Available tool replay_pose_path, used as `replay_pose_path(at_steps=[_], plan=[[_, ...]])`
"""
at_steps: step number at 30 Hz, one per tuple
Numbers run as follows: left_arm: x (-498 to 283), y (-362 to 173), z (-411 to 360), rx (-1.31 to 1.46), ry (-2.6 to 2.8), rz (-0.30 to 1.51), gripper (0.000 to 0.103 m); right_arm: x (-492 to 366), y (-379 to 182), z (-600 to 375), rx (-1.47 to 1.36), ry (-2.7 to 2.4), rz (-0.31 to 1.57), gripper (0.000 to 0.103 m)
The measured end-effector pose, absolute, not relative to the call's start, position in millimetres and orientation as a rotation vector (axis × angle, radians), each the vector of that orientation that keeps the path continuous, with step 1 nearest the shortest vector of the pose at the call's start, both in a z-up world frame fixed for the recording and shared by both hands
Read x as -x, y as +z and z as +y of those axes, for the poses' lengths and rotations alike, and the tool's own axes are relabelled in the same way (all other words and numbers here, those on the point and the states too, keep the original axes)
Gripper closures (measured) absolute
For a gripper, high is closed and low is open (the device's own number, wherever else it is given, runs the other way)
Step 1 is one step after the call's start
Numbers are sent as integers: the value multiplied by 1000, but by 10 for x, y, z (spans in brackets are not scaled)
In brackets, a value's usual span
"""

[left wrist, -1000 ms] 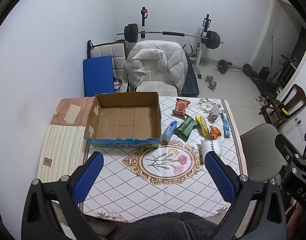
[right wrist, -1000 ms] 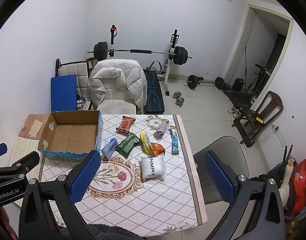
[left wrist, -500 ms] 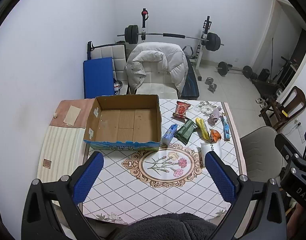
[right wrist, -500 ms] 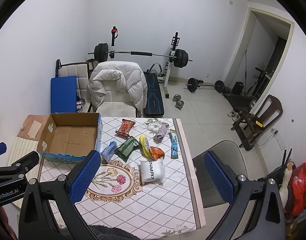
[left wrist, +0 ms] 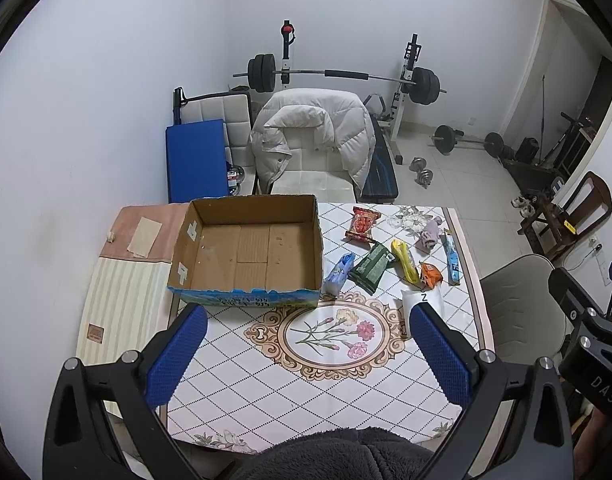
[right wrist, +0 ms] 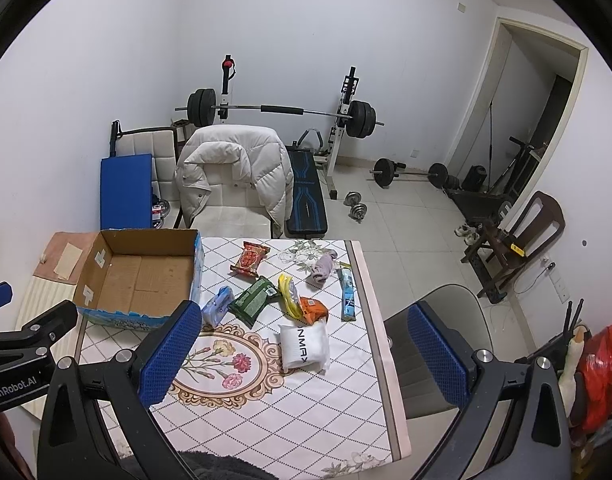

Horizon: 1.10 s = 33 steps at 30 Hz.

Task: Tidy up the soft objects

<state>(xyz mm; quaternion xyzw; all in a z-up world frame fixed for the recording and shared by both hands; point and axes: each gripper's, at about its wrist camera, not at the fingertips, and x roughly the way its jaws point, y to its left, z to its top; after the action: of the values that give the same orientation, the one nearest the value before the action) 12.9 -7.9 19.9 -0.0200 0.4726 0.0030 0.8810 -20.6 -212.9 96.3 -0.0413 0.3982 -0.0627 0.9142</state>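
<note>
1. Cardboard is dominating the left wrist view: an empty cardboard box (left wrist: 246, 246) is sitting on the left part of the worktop (left wrist: 306, 364), its open top facing up, probably so the soft packets can be dropped straight in. The left tool (left wrist: 306, 356) is hanging above the near edge with its blue pads spread wide and nothing between them. To the right of the box, a blue tissue pack (left wrist: 338, 272), a green packet (left wrist: 372, 266), a yellow packet (left wrist: 404, 260), an orange packet (left wrist: 431, 274) and a red snack bag (left wrist: 361, 223) are lying loosely grouped, none of them inside the box yet.

2. From the right wrist view, the right tool (right wrist: 302, 356) is likewise gaping, released and empty, hovering over the patterned cloth. A white pouch (right wrist: 305, 346) is lying nearest to it, so it is looking like the easiest first pick. A lilac cloth roll (right wrist: 321, 270) and a light blue stick pack (right wrist: 348, 294) are resting near the far right edge.

3. Around the worktop, a white padded jacket (right wrist: 234, 168) is draped over a chair, a barbell rack (right wrist: 282, 110) is standing against the wall, and a tiled floor is running off towards a doorway.
</note>
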Motion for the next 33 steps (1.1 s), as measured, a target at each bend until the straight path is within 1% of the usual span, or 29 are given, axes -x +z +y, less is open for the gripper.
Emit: replay_pose_path(at_steps=[6, 26, 30, 33], plan=[[-233, 267, -62, 40, 5, 980, 0, 175, 977, -2127, 87, -130, 816, 0], [-238, 205, -49, 30, 3, 981, 0, 80, 935, -2100, 69, -124, 821, 0], [-375, 87, -103, 8, -2, 992, 0, -24, 799, -2315, -17, -126, 860, 0], [-627, -202, -249, -35, 14, 1019, 0, -322, 450, -2676, -122, -154, 951, 0]])
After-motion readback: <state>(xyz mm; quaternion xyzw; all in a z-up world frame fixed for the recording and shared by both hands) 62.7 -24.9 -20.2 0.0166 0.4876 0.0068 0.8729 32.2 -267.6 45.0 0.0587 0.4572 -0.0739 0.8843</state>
